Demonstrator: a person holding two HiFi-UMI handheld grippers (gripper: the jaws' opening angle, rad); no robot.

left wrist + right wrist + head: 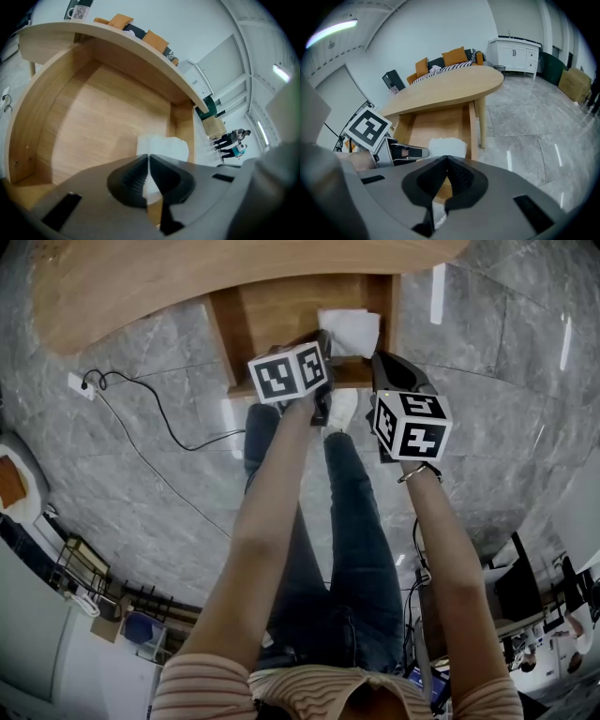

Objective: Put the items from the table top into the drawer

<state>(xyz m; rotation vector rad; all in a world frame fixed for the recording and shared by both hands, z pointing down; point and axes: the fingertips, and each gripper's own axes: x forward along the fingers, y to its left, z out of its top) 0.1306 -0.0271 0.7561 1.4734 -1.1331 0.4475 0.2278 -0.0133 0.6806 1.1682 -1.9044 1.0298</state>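
Presently, entry for the open drawer point(35, 117) under the table point(445, 89).

Contents: white folded item point(164, 145), soft-looking, cloth or paper not told apart. Lies on the drawer floor against the right wall. Already inside, so counted as stowed.

Tools: left gripper point(149, 158), jaws together, nothing between them. Hangs over the drawer's front edge, near the white folded item but not touching it. Right gripper point(446, 159), jaws likewise closed and empty. Hangs at the front right corner, beside the left gripper.

Step in hand, as judged: no further item seen on the table top near the drawer, so most likely closing the drawer. To do well:
- Set both closed tips against the front edge, one toward each corner.
- Push level and evenly, so as not to skew the drawer between its side walls.
- Keep the tips off the item and out of the gap under the table edge.

Surroundings:
- Legs and white shoe point(342, 409) directly below the front edge; no bar to an inward push.
- Cable point(159, 418) trailing over the floor left of the table, well apart.
- Orange cushions point(453, 56) and white cabinet point(518, 54) beyond the far edge.
- Patterned mug-like thing point(77, 10) past the far edge; cannot tell whether standing on the table top.
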